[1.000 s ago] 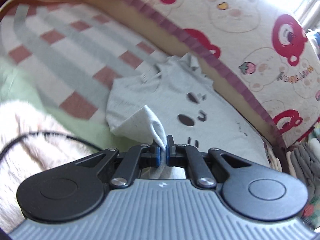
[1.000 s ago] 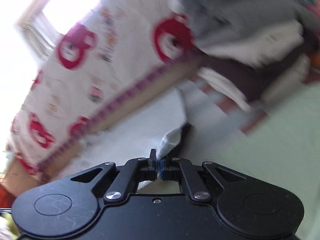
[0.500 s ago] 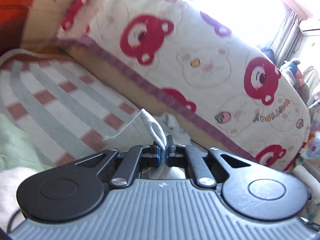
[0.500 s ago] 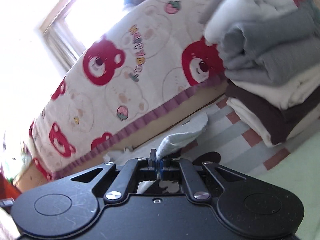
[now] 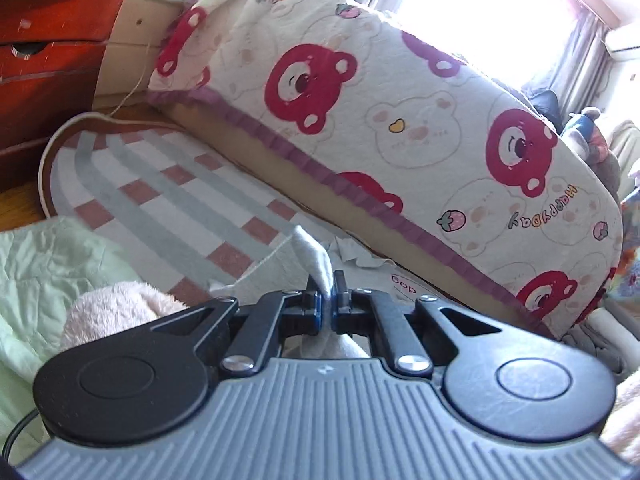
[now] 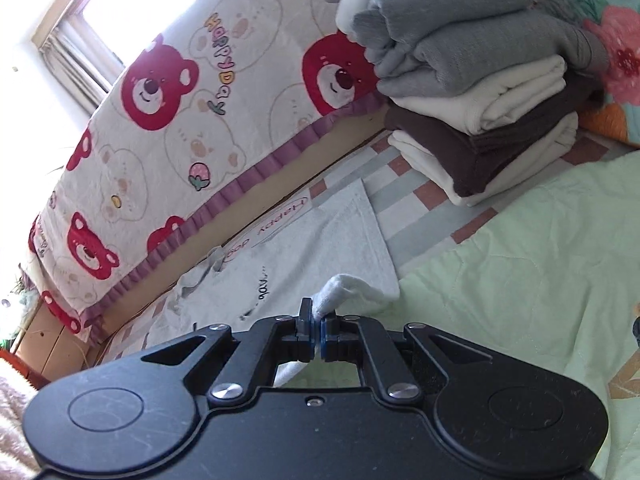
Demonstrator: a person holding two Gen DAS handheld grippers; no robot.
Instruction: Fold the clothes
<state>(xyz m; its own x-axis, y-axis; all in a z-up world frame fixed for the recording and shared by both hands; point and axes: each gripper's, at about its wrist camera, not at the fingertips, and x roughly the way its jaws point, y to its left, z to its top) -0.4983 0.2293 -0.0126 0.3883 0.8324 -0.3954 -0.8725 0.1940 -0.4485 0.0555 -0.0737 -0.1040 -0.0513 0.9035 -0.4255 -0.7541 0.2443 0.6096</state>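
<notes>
A light grey T-shirt point(image 6: 308, 248) with a "Happy dog" print lies on the striped bed cover beside the bear-print cushion. My right gripper point(image 6: 318, 330) is shut on a pinched edge of the shirt near its right side. My left gripper point(image 5: 329, 306) is shut on another pinched bit of the same shirt point(image 5: 316, 260), which sticks up between the jaws. Most of the shirt is hidden behind the left gripper body in the left wrist view.
A long bear-print cushion point(image 5: 400, 128) runs along the back. A stack of folded grey, white and brown clothes point(image 6: 480, 92) stands at the right. A green quilt point(image 6: 520, 260) lies in front, a pink fluffy cloth point(image 5: 116, 312) at left, and a red drawer unit point(image 5: 52, 48) far left.
Both grippers have risen and tilted up while holding the shirt. The views swung from the spread shirt toward the cushion and window. The right view now shows the shirt laid flat.
</notes>
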